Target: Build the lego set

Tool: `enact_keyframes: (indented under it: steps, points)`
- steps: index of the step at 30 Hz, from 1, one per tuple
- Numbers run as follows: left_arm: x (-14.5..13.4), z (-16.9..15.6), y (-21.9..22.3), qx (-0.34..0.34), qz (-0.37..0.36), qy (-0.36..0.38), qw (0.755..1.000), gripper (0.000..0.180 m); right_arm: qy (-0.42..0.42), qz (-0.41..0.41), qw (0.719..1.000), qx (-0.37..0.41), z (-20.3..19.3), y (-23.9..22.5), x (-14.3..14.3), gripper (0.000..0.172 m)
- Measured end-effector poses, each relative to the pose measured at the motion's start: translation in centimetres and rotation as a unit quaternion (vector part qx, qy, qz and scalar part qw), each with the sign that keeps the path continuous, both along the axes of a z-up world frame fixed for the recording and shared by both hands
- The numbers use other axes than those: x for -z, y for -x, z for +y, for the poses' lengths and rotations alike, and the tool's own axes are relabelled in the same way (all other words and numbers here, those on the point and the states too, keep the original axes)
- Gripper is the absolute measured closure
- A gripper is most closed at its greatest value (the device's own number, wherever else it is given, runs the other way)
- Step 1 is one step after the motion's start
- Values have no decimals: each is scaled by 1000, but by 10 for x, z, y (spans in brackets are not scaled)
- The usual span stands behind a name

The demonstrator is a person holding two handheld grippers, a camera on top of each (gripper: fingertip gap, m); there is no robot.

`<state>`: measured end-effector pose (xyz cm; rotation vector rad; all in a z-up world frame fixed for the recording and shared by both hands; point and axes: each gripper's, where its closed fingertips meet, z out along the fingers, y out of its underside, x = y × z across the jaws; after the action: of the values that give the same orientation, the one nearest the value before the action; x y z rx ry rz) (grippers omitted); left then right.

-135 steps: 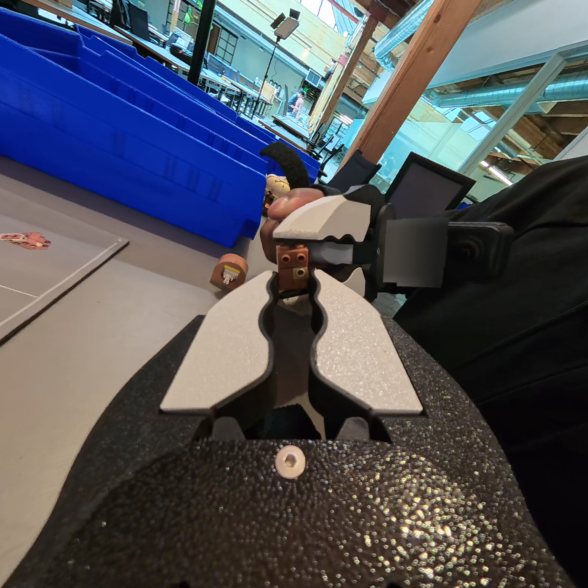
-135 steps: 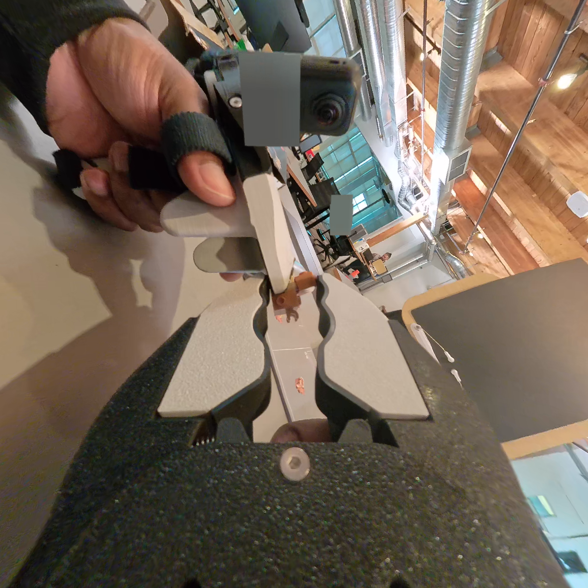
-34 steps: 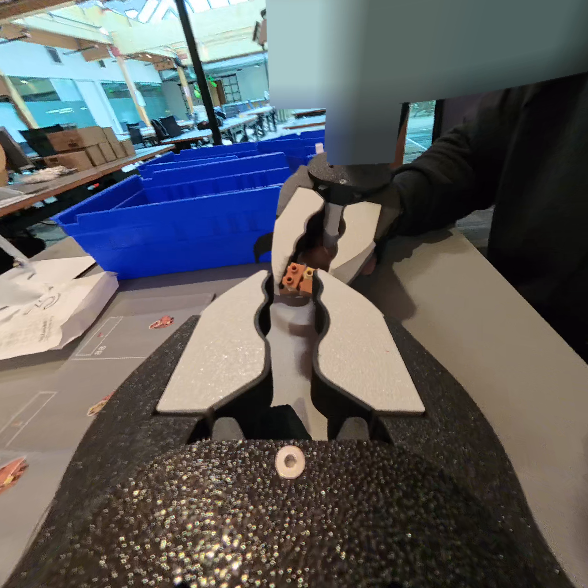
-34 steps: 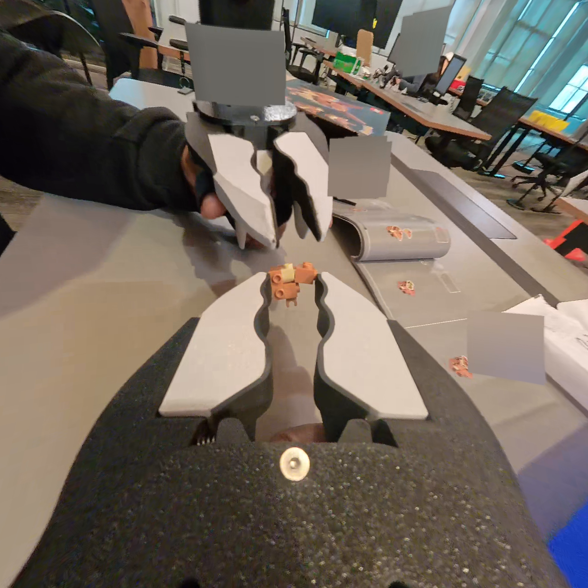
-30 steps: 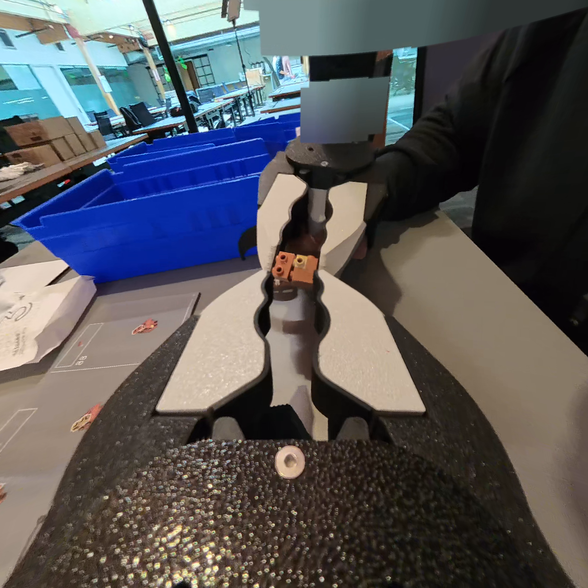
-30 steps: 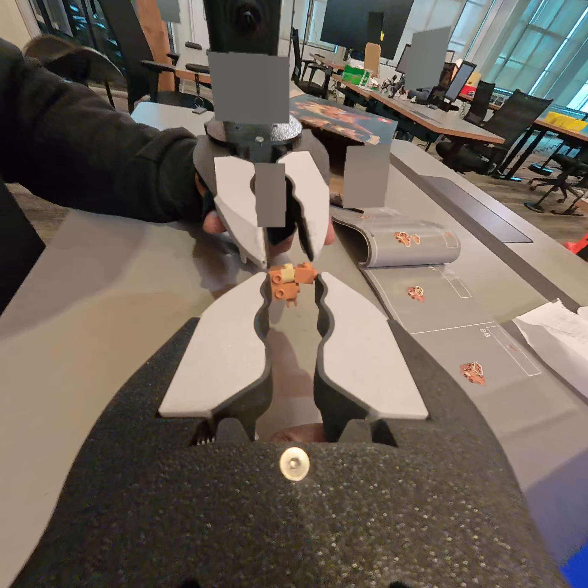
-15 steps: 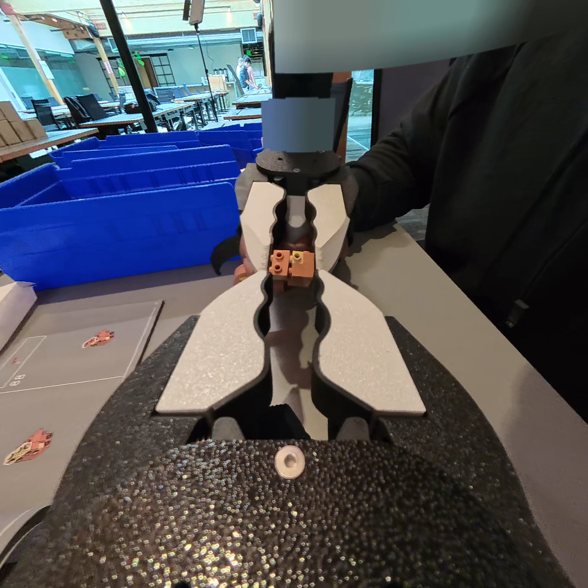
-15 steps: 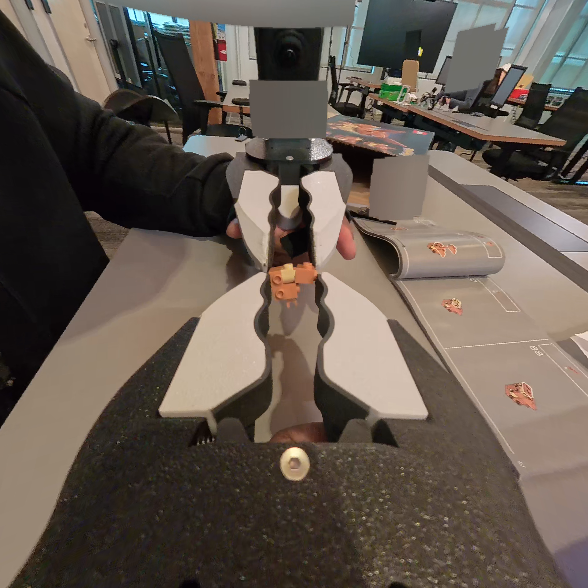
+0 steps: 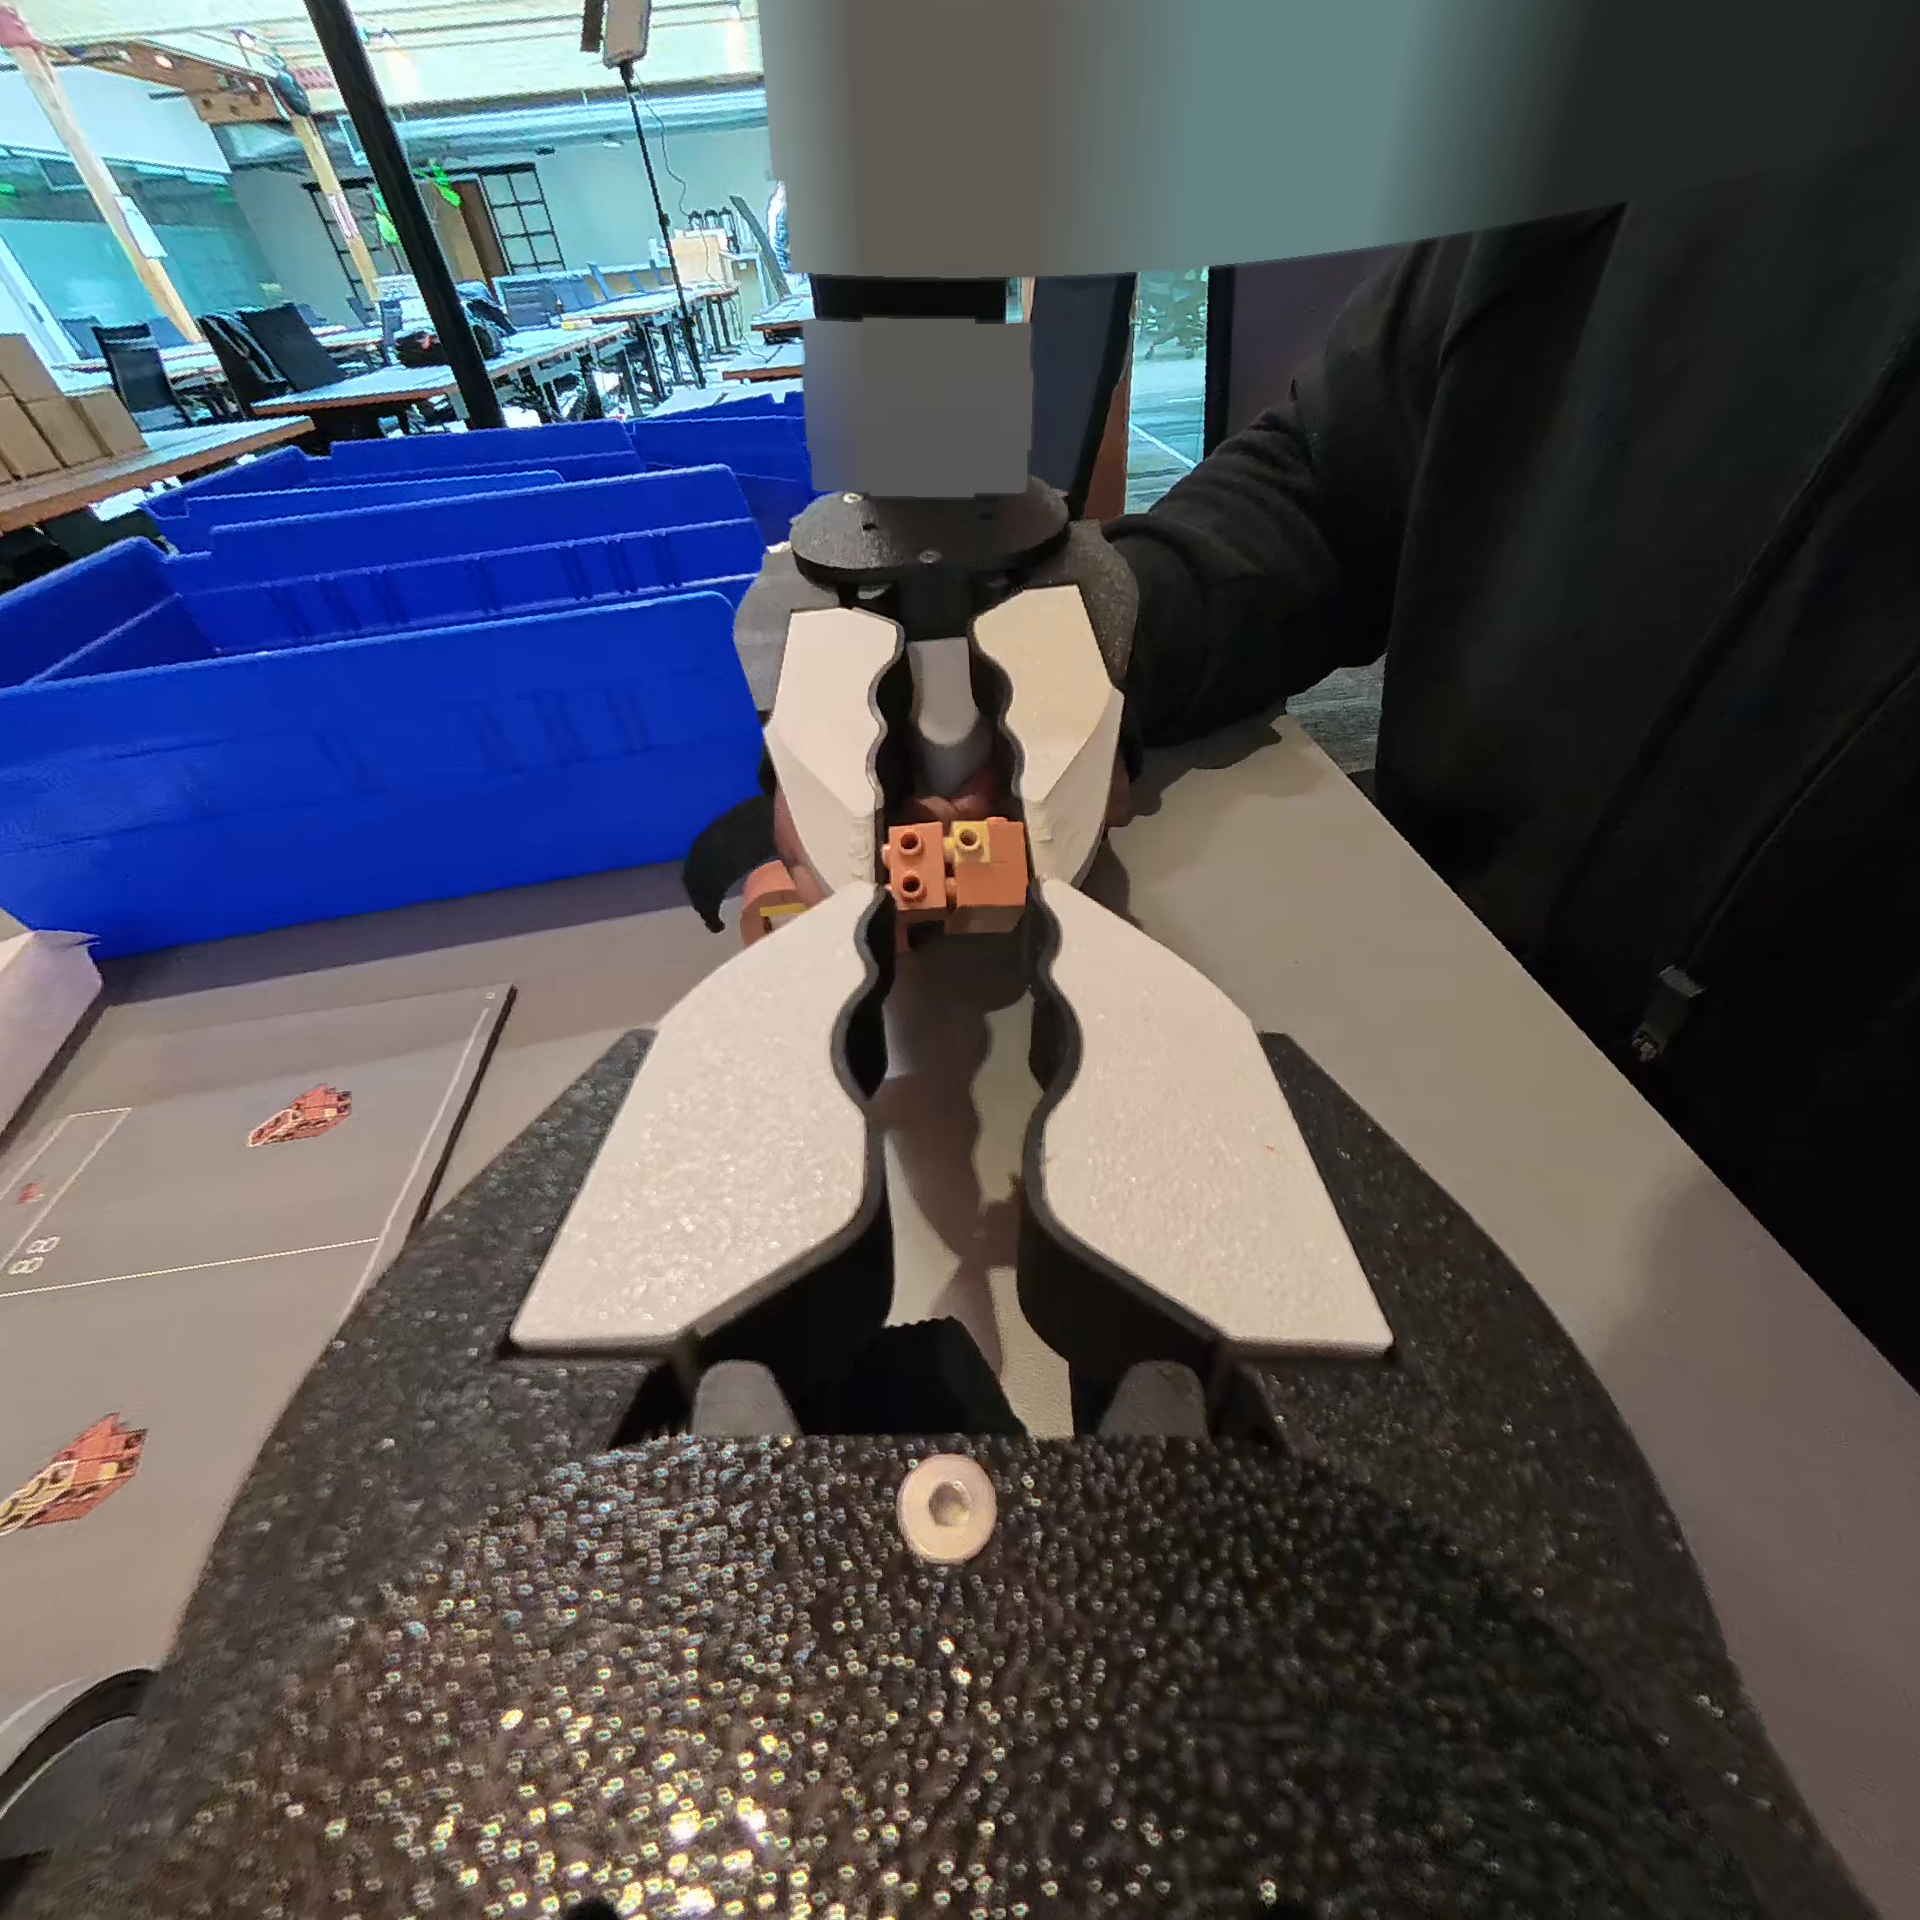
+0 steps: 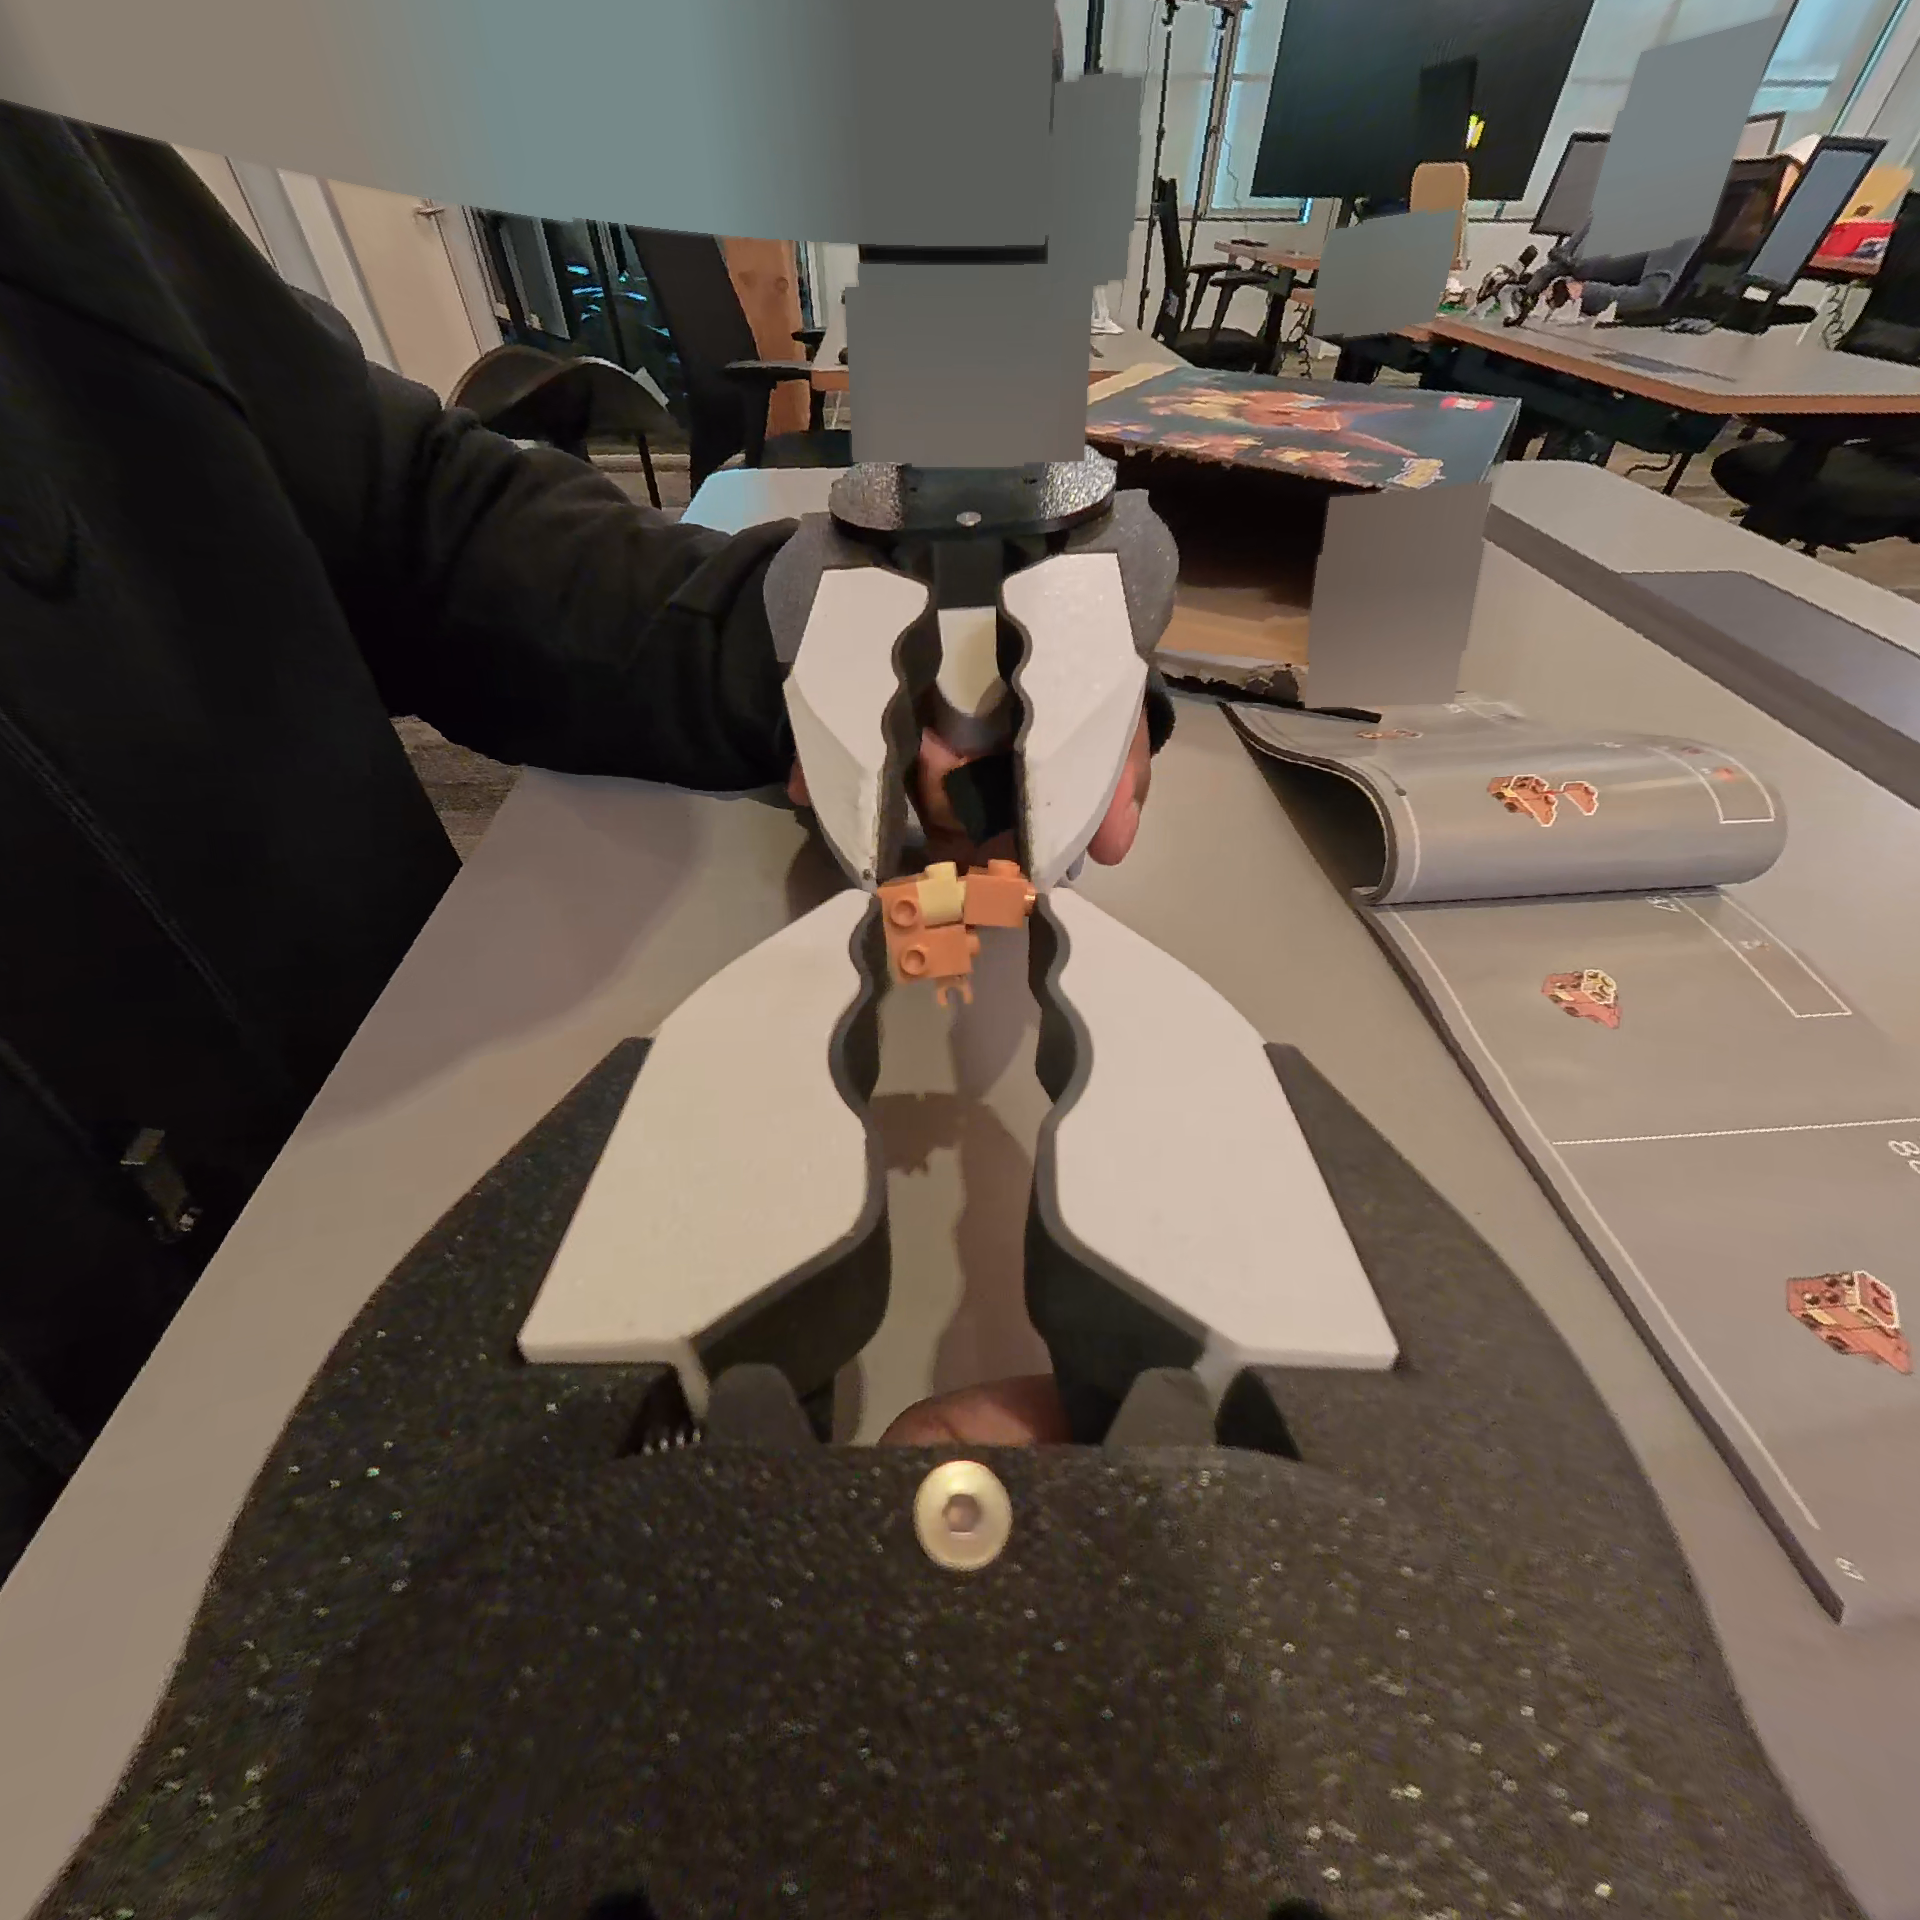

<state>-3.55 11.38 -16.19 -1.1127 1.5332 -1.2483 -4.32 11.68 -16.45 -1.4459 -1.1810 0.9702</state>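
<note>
Left wrist view: left gripper (image 9: 956,914) with fingers (image 9: 769,1049) pinching a small cluster of brick pieces (image 9: 951,878), orange and brown with one pale yellow stud, right at the tips. Right gripper (image 9: 951,831) facing it tip to tip, fingers (image 9: 826,748) closed on the far side of the same cluster. Cluster held in the air above the grey bench (image 9: 1351,987). Blue bins (image 9: 364,727) behind to the left, a grey mat (image 9: 229,1122) with printed brick pictures beside them, a loose brown piece (image 9: 764,904) on the bench just beyond the tips.

Right wrist view: right gripper (image 10: 951,925) pinching the cluster (image 10: 945,920) from the near side, left gripper (image 10: 956,862) meeting it from the far side, fingers (image 10: 847,727) narrow around it. A rolled grey mat (image 10: 1558,810) and a cardboard box (image 10: 1299,436) to the right on the bench.

Handling, as a judgement: very light, hard plastic, smooth and somewhat slippery on flat faces; pieces joined only by press fit, so likely to part or twist under uneven squeeze. Best taken across flat opposite sides, at the fingertips, clear of the small protruding clip below.
</note>
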Motion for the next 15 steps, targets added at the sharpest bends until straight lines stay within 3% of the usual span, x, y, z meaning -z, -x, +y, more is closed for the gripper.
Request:
enact_keyframes:
  steps: [15]
  points:
    - [3,1,-1,-17,3,-33,999,159,25,4,1000,-4,1,-1,3,146]
